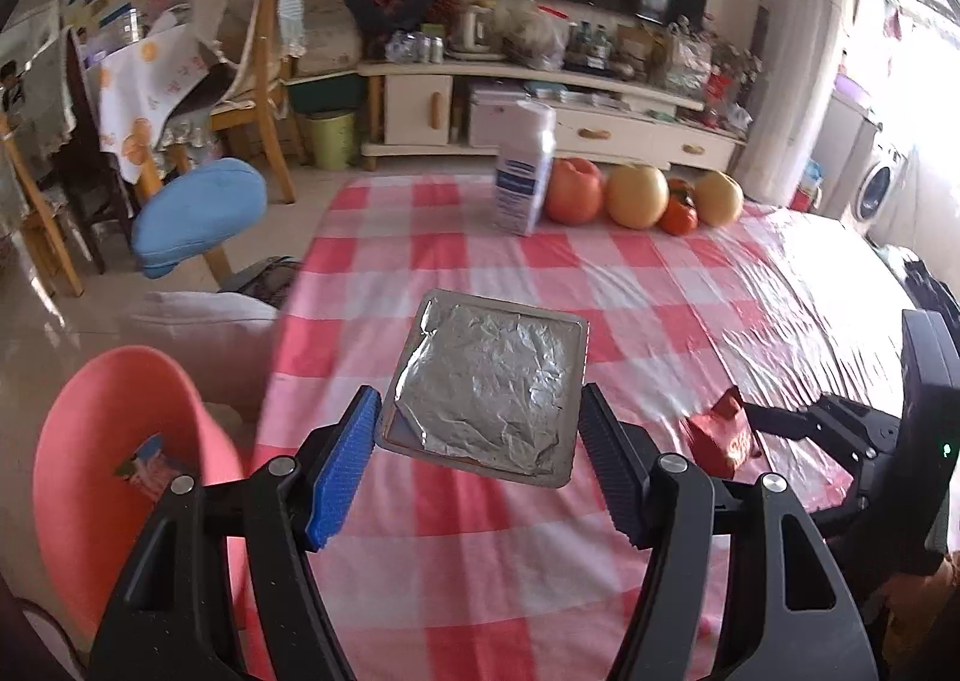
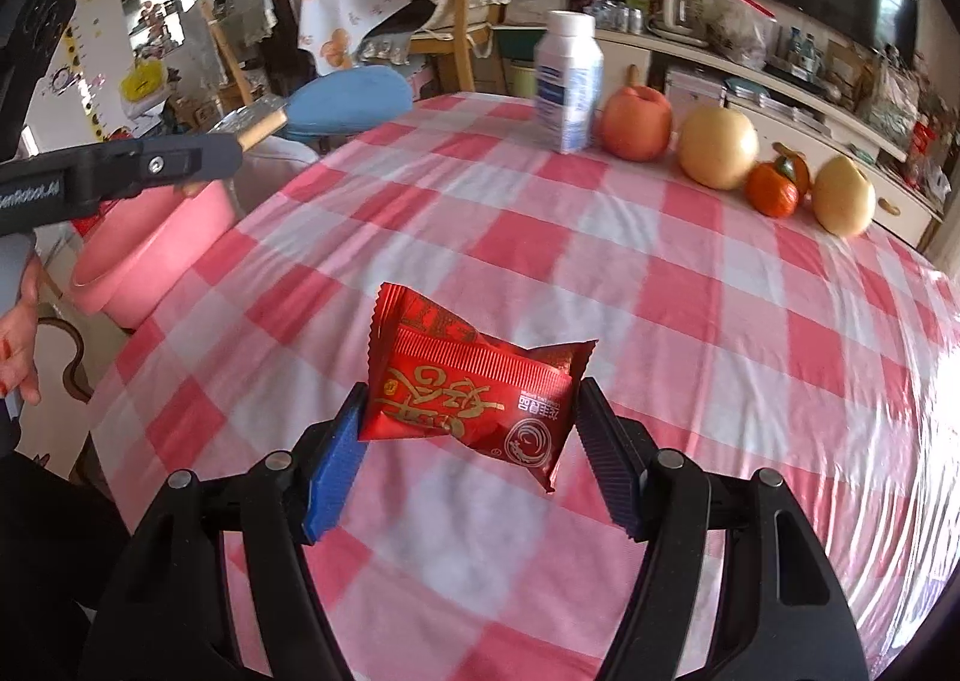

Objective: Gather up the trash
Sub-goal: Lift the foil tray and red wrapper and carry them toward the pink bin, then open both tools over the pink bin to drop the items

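Left gripper (image 1: 477, 444): jaws closed on the foil tray (image 1: 489, 384), one pad on each side edge; tray held clear above the tablecloth (image 1: 630, 285).
Foil tray: thin, shallow, foil lid crumpled and peeling at one corner; judged very light and easily dented, so the stiffer rim where the pads sit looks the right place, with gentle pressure only. Any contents are hidden under the foil.
Right gripper (image 2: 468, 420): jaws closed on the red wrapper (image 2: 474, 390), pads on its two short ends; wrapper lifted off the cloth.
Red wrapper: glossy film, puffed and creased, one corner hanging below the jaws; judged near weightless, soft and slippery, liable to slide out if the hold slackens.
Tablecloth: pink-and-white check under a clear, wrinkled plastic cover; bare across the middle, so open room beneath both loads.
Pink bin (image 1: 114, 465): just off the table's left edge and below it, a scrap already inside; judged the likely drop point. Left load is near it; right load must cross the table towards it.
Table edge: curves away at the left, bin close against it.
White bottle (image 2: 567, 81): upright at the far side, well apart from both grippers.
Fruit row (image 2: 717, 147): beside the bottle along the far edge.
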